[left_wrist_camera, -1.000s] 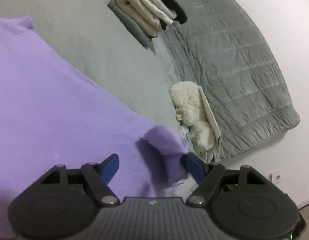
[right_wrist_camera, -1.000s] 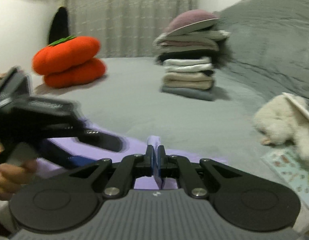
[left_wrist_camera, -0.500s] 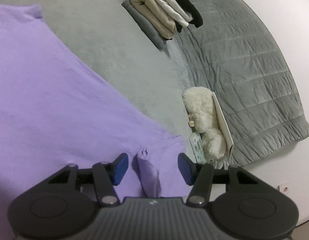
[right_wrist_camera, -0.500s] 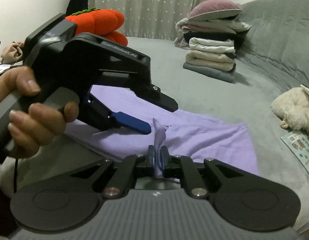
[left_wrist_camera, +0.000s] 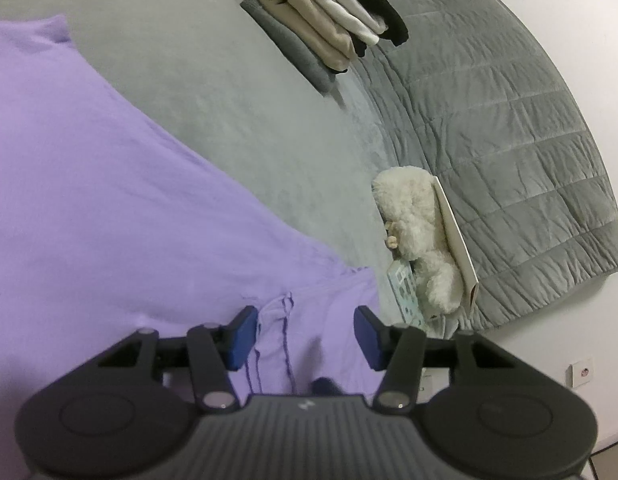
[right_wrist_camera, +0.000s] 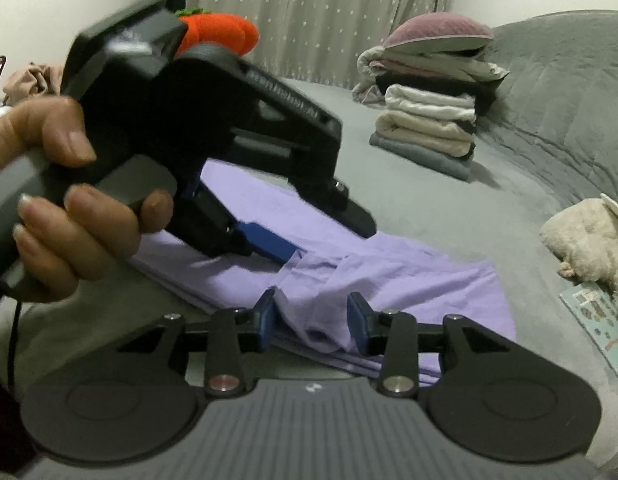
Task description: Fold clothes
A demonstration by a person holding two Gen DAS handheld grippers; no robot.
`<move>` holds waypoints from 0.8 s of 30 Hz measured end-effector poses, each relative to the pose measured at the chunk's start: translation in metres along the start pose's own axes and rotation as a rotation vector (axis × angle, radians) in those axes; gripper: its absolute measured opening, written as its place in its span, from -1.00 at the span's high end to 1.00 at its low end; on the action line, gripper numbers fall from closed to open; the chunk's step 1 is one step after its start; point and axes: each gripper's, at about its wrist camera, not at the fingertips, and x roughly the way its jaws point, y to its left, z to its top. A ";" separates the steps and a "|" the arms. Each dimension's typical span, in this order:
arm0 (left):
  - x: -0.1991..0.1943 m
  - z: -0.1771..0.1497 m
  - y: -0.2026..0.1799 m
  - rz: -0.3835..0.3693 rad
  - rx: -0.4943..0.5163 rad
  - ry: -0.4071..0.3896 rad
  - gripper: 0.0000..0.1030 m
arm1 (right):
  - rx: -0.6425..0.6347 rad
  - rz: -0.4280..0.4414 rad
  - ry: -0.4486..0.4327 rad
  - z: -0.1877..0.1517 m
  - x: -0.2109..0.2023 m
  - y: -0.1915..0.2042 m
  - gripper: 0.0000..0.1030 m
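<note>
— Lilac garment (left_wrist_camera: 109,208), where does it lie?

— Spread flat on the grey bed (left_wrist_camera: 213,92), filling the left of the left wrist view. Its near corner is rumpled into a small raised fold with a stitched hem, and that fold sits between the blue pads of the left gripper (left_wrist_camera: 305,334).

— Does the left gripper have hold of it?

— No. Its jaws stand about half apart. The fold lies close beside the left pad, with a clear gap to the right one, so nothing is pinched.

— And the right gripper (right_wrist_camera: 312,318)?

— Its jaws are opening. Bunched lilac cloth lies between the pads, against the left one, but the right pad stands clear of it, so the cloth is loose.

— What else does the right wrist view give?

— A person's hand (right_wrist_camera: 75,216) wrapped round the handle of the left gripper (right_wrist_camera: 269,242), whose blue fingertip hangs just over the same corner of the garment.

— And around them?

— A stack of folded clothes (right_wrist_camera: 425,124) well beyond the garment, topped by a mauve cushion (right_wrist_camera: 437,32). An orange plush pumpkin (right_wrist_camera: 217,34) near the curtain (right_wrist_camera: 321,16). A white plush toy (left_wrist_camera: 417,236) just right of the garment's corner, lying partly on a patterned sheet (left_wrist_camera: 407,292), at the edge of a grey quilt (left_wrist_camera: 493,132).
</note>
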 end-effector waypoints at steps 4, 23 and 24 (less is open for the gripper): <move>-0.001 0.002 -0.003 0.024 -0.009 0.012 -0.04 | 0.070 0.014 0.010 -0.001 -0.001 -0.010 0.94; 0.011 -0.003 -0.009 0.091 -0.103 0.027 0.97 | 0.135 0.069 -0.035 0.017 -0.014 -0.018 0.94; 0.010 -0.003 -0.010 0.104 -0.092 0.013 0.97 | 0.134 0.068 -0.035 0.018 -0.013 -0.017 0.94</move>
